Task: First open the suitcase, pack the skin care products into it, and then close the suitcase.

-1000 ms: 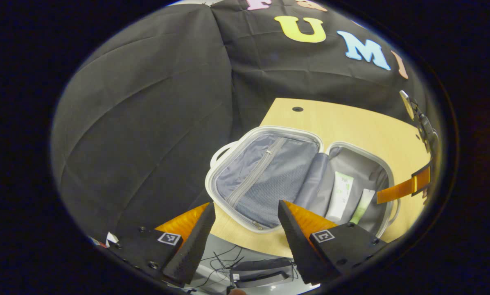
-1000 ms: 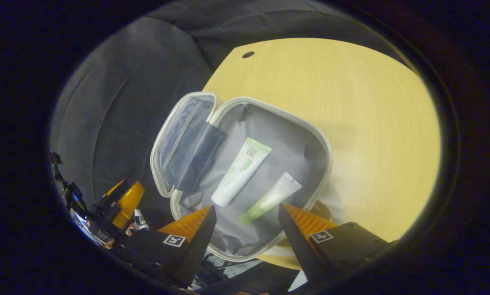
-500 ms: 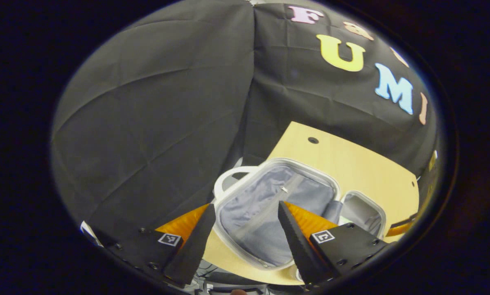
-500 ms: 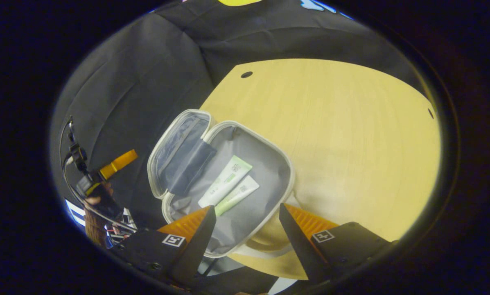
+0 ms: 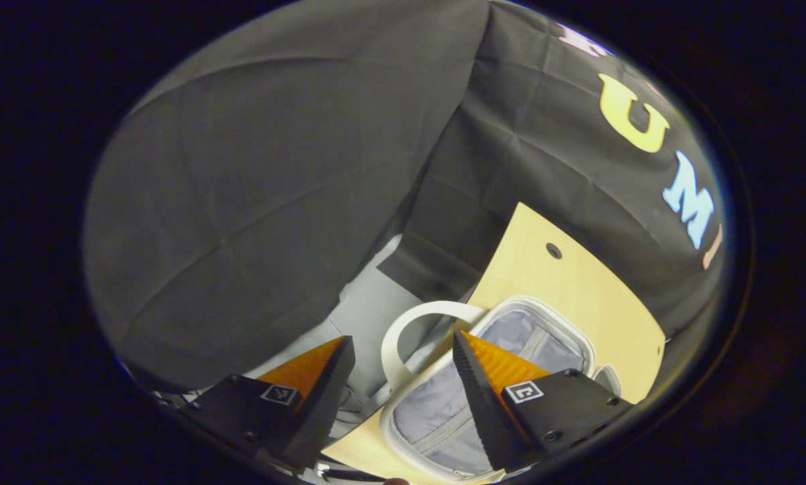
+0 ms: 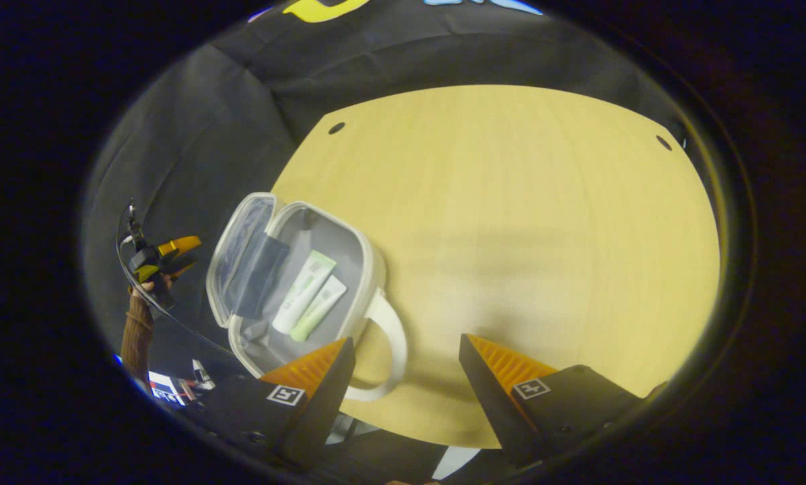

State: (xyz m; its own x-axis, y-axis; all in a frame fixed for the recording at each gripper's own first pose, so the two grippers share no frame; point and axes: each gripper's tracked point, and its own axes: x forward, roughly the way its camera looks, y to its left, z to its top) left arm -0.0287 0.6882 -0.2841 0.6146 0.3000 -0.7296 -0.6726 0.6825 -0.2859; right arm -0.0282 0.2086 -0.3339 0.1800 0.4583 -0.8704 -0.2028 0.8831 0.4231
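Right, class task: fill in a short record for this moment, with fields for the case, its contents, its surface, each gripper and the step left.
case: small suitcase, lying open, lid folded back
contents: two skin care tubes side by side in the base half
handles: one white loop on the base, one white loop on the lid
surface: wooden table
left gripper: open, holding nothing, at the lid's handle
right gripper: open, holding nothing, over the base handle
step left: close the suitcase
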